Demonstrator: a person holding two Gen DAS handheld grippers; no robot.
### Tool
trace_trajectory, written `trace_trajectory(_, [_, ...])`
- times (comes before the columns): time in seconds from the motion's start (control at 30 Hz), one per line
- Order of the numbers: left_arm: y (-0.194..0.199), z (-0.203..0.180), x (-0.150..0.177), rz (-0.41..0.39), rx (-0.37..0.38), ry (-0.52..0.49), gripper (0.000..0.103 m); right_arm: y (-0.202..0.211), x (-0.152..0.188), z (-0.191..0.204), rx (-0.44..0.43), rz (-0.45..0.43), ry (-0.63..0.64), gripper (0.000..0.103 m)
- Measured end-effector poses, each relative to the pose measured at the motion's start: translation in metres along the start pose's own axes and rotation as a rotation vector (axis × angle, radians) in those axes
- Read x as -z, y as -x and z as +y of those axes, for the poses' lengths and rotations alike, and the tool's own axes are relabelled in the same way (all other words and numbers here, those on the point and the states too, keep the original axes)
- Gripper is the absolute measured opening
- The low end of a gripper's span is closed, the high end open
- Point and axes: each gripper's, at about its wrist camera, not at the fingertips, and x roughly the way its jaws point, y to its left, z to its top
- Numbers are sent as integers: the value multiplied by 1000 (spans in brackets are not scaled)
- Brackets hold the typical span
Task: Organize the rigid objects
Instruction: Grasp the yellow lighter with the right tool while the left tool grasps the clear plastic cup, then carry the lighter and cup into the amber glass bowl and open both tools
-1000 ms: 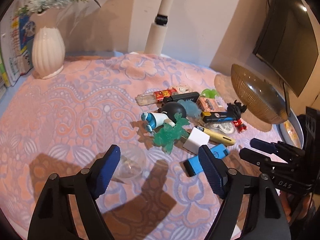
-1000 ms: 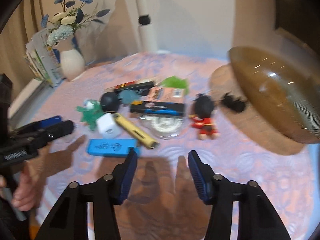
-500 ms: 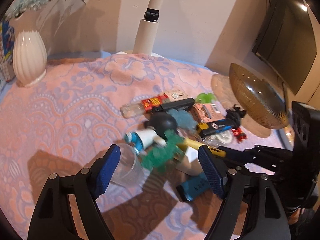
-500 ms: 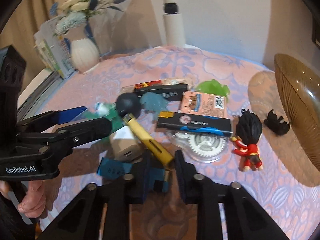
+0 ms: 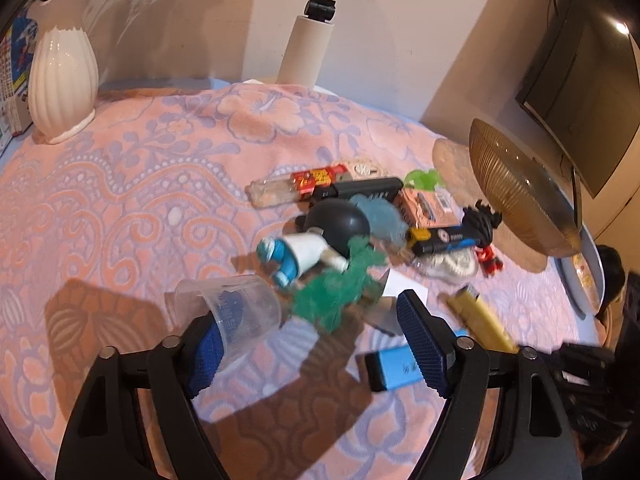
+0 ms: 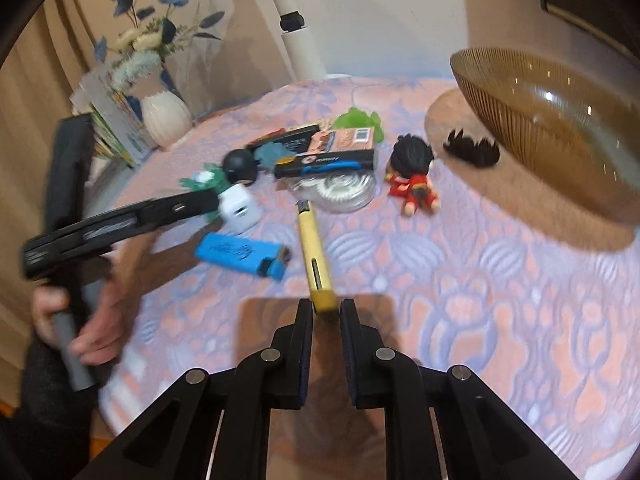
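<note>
My right gripper (image 6: 326, 314) is clenched on the near end of the yellow cutter (image 6: 314, 254), which points away toward the pile mid-table. My left gripper (image 5: 310, 346), jaws just closing, stands released, its left pad inside the tipped clear cup (image 5: 232, 312).

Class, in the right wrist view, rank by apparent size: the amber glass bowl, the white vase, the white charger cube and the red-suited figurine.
1. Amber glass bowl
2. White vase
3. White charger cube and red-suited figurine: look alike, unranked.
</note>
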Motion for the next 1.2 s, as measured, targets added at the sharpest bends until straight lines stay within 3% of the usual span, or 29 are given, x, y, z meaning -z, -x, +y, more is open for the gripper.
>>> trace_trajectory(0.07, [0, 0, -2, -11, 8, 11, 48, 5, 2, -1, -56, -1, -23, 14])
trace_trajectory(0.1, [1, 2, -1, -15, 11, 16, 44, 6, 1, -1, -74, 2, -31, 14])
trace_trajectory(0.13, [2, 3, -1, -14, 26, 20, 42, 5, 1, 0, -76, 4, -32, 14])
trace_trajectory(0.17, [4, 6, 0, -13, 51, 27, 29, 5, 2, 2, -67, 5, -30, 15])
trace_trajectory(0.2, [8, 7, 3, -22, 72, 31, 22, 3, 3, 3, -45, 7, -27, 18])
trace_trajectory(0.23, [13, 8, 6, -29, 87, 29, 20, 1, 3, 2, -30, 12, -29, 19])
trace_trajectory(0.4, [30, 9, 28, -11, 101, -24, 23, -2, 7, -7, -45, 14, -46, 32])
trace_trajectory(0.5, [37, 8, 37, 5, 76, -54, 43, -3, 9, -5, -66, 1, -33, 45])
trace_trajectory(0.67, [50, 11, 46, 5, 0, -99, 49, -3, 9, 2, -32, -7, 6, 50])
trace_trajectory(0.7, [52, 16, 45, 3, -25, -93, 53, -2, 9, 2, -30, -9, 5, 52])
trace_trajectory(0.73, [51, 18, 43, -1, -42, -88, 68, -1, 9, 3, -27, -8, 5, 53])
trace_trajectory(0.77, [50, 20, 38, -10, -57, -77, 75, -1, 7, 5, -23, -5, 9, 55])
trace_trajectory(0.93, [30, 10, 15, 12, -95, -99, 72, -10, -7, 18, 36, 22, 43, 55])
trace_trajectory(1.0, [18, 4, 12, 28, -88, -120, 56, -17, -12, 22, 80, 21, 59, 55])
trace_trajectory(1.03, [13, 2, 12, 43, -83, -123, 41, -22, -14, 21, 90, 24, 59, 55])
trace_trajectory(1.07, [9, 1, 13, 58, -87, -126, 41, -25, -15, 21, 103, 22, 57, 53])
trace_trajectory(1.17, [13, -8, 21, 41, -101, -176, 40, -28, -15, 27, 159, 14, 114, 23])
trace_trajectory(1.2, [18, -12, 23, 28, -100, -192, 40, -29, -13, 33, 210, 7, 158, 23])
